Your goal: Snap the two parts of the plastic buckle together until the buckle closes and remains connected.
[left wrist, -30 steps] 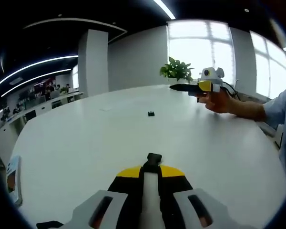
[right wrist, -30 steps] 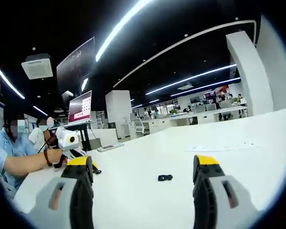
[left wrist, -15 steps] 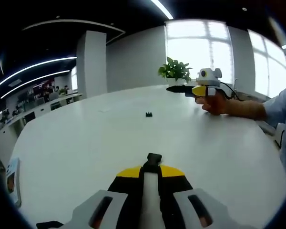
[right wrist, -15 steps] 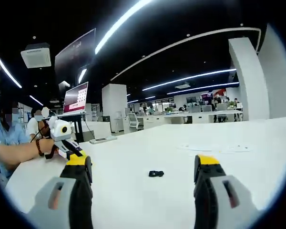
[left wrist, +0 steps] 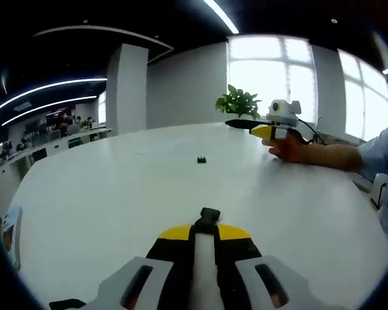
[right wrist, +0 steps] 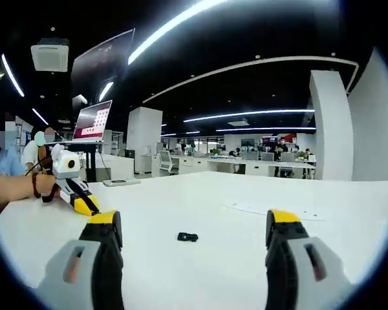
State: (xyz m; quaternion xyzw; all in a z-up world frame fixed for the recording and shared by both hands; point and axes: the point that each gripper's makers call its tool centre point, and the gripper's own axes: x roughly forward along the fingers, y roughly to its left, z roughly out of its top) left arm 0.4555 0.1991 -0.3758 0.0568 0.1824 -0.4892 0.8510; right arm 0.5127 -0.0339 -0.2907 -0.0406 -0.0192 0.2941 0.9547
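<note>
The left tool [left wrist: 209, 216] is clenched on a black buckle part [left wrist: 209, 216] that pokes out between its yellow tips. Ahead of it the white bench [left wrist: 116, 187] runs open and bare to its curved far edge. The other buckle part [left wrist: 201, 159] lies small and alone on the bench well ahead, well apart from both tools. The right tool [right wrist: 193, 229] is released, jaws spread wide, with that loose part [right wrist: 187, 237] on the bench between and beyond them. The left gripper view has the right tool [left wrist: 242, 123] in a hand [left wrist: 283, 147] off to the right, before a potted plant [left wrist: 237, 103]; the right gripper view has paper sheets [right wrist: 271, 210] further out and a monitor [right wrist: 94, 120] to the left
</note>
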